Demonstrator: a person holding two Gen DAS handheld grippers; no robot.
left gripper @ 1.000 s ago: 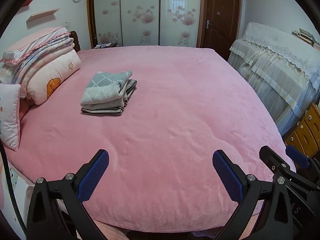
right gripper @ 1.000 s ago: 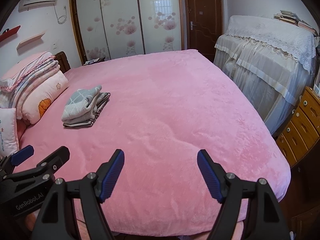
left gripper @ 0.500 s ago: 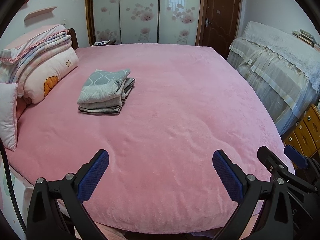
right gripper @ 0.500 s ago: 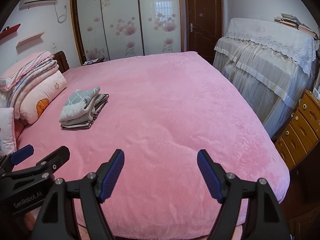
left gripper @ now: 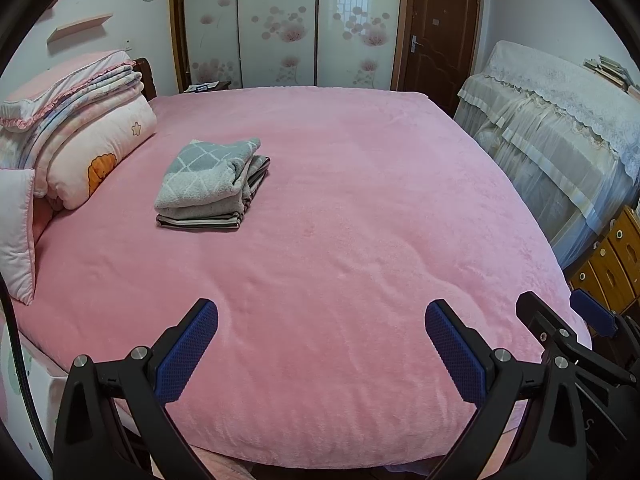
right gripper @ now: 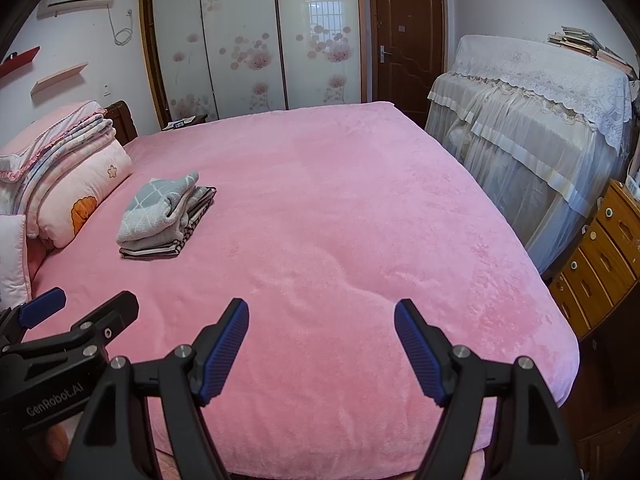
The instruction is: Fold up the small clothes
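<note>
A stack of folded small clothes (left gripper: 208,186), grey with a white check on top and striped below, lies on the pink bed (left gripper: 340,240) at the far left. It also shows in the right wrist view (right gripper: 164,216). My left gripper (left gripper: 320,344) is open and empty above the near edge of the bed. My right gripper (right gripper: 320,344) is open and empty beside it. The right gripper shows at the right edge of the left wrist view (left gripper: 576,332). The left gripper shows at the left edge of the right wrist view (right gripper: 72,320). Both are far from the stack.
Folded quilts and pillows (left gripper: 80,140) are piled at the head of the bed on the left. A lace-covered piece of furniture (left gripper: 560,132) and wooden drawers (right gripper: 600,256) stand to the right. A wardrobe (left gripper: 280,24) and a door (left gripper: 440,28) are behind.
Both views have shifted slightly, with the bed and stack sitting a little lower in frame. Both grippers stay open and the stack has not moved.
</note>
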